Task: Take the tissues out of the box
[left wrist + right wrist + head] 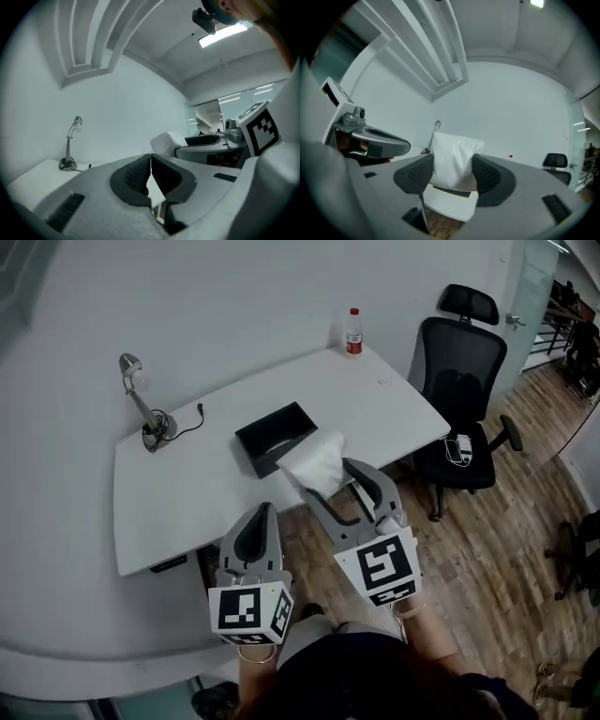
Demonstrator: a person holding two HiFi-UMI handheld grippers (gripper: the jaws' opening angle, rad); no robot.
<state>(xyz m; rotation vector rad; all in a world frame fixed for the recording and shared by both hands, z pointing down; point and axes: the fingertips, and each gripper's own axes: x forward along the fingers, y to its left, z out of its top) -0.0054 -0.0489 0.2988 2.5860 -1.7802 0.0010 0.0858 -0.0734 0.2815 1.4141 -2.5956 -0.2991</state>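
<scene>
A black tissue box lies open on the white table. My right gripper is shut on a white pack of tissues, held up in front of the box, over the table's near edge. In the right gripper view the pack fills the gap between the two pads, and a dark strip of the box shows below it. My left gripper hangs nearer to me, left of the right one; its jaws are shut with nothing between them.
A desk lamp with a trailing cable stands at the table's far left. A red-capped bottle stands at the far right corner. A black office chair stands to the right on the wooden floor.
</scene>
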